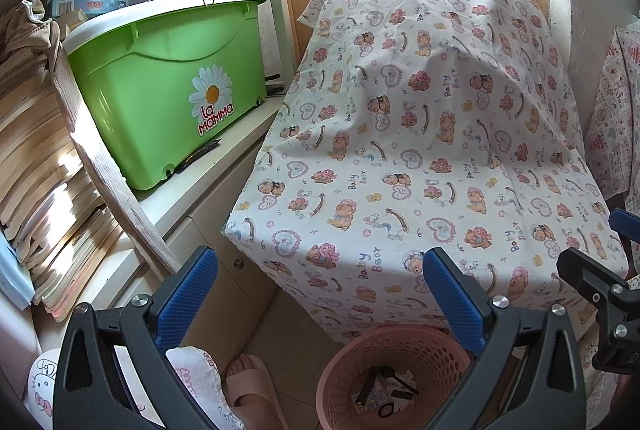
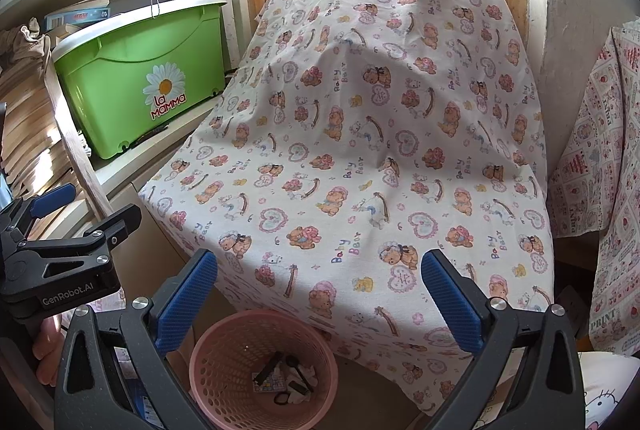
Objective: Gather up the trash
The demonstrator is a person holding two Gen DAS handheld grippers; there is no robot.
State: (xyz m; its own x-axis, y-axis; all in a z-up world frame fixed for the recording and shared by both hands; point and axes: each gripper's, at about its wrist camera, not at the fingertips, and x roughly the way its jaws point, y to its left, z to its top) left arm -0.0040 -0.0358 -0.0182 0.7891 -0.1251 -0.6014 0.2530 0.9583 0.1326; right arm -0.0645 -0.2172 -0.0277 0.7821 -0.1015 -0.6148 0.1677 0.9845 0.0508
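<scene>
Hovering spread and empty above the cloth-covered desk [image 1: 400, 150], with left claw [image 1: 320, 294] and right claw [image 2: 320, 294] both gaping wide. Lying already in the pink basket [image 2: 224, 342] on the floor: trash [image 2: 286, 380], crumpled paper and small dark scraps, seemingly light and soft, best pinched gently at a crumpled edge.

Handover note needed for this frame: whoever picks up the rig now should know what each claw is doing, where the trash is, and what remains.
Left claw: open, empty, above the floor in front of the covered table.
Right claw: open, empty, beside it.
Pink basket stands on the floor under the table's front edge; several scraps already lie inside.
No loose trash shows on the cloth.
Left: check other spots out of view.
</scene>
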